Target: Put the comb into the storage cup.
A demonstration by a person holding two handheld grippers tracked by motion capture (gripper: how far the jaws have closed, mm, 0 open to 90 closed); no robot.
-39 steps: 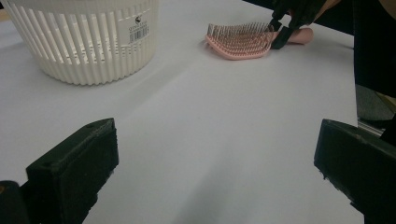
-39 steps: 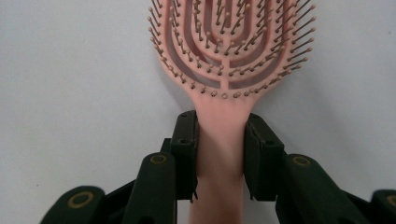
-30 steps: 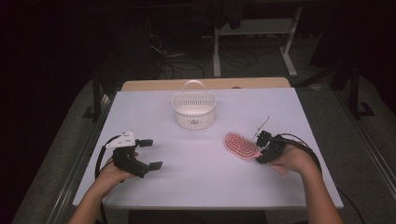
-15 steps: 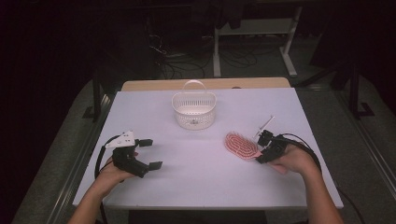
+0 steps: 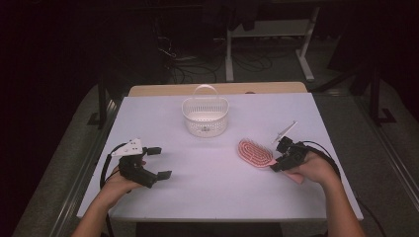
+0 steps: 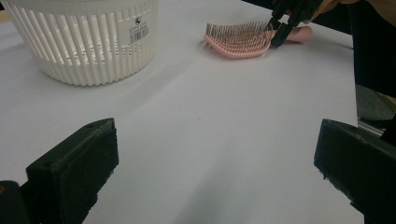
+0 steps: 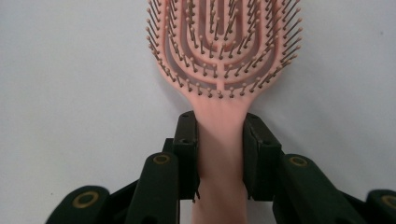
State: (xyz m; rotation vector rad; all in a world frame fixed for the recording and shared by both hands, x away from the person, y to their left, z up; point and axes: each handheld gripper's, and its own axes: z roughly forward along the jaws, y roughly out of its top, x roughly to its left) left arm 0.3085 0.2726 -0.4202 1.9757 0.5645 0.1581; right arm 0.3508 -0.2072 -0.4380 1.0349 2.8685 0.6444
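A pink hairbrush (image 5: 254, 152) (image 7: 223, 51) (image 6: 239, 40) lies bristles up on the white table (image 5: 212, 173), right of centre. My right gripper (image 5: 280, 159) (image 7: 219, 154) is shut on the brush's handle, a jaw pressed against each side of it just below the head. My left gripper (image 5: 159, 162) (image 6: 215, 168) rests at the table's left, open, its jaws wide apart with bare table between them. A white slatted basket (image 5: 205, 116) (image 6: 84, 39) with a hoop handle stands at the back centre.
The basket looks empty from above. The person's forearms come in from the near edge. A wooden strip (image 5: 217, 89) borders the table's far edge, with dark floor, cables and a stand beyond.
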